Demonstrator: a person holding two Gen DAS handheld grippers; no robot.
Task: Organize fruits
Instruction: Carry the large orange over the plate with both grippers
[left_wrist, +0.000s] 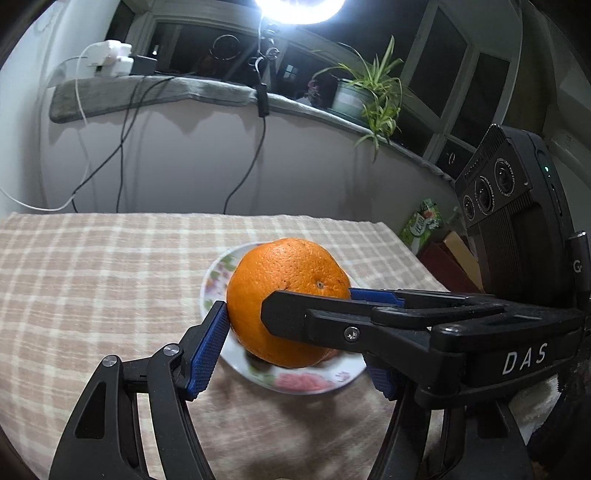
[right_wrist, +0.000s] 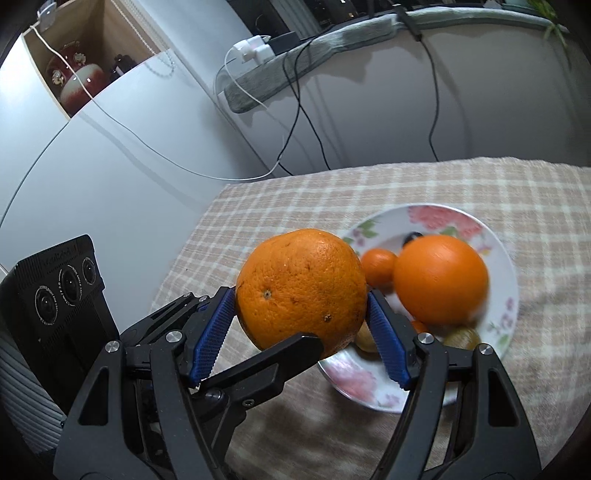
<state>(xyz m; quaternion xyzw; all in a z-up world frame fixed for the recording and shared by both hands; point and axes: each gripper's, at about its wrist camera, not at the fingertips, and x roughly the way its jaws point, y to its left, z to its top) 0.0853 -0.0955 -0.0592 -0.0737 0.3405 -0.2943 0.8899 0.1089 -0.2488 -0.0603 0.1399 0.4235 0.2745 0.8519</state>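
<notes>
Blue ribbed pads of the right gripper (right_wrist: 301, 328) are clamped on both sides of a big orange (right_wrist: 301, 286), which is held up over the near rim of a flowery plate (right_wrist: 511, 280). The left gripper (left_wrist: 295, 347) is set around the same orange. One of its pads (left_wrist: 208, 347) is pressed on the peel, but the other is half hidden, so its grip can't be told. On the plate a second orange (right_wrist: 441, 278), a small tangerine (right_wrist: 377, 266) and some blurry little fruits are seen. Everything is carried by a beige checked tablecloth (right_wrist: 480, 184), the plate near its middle.
</notes>
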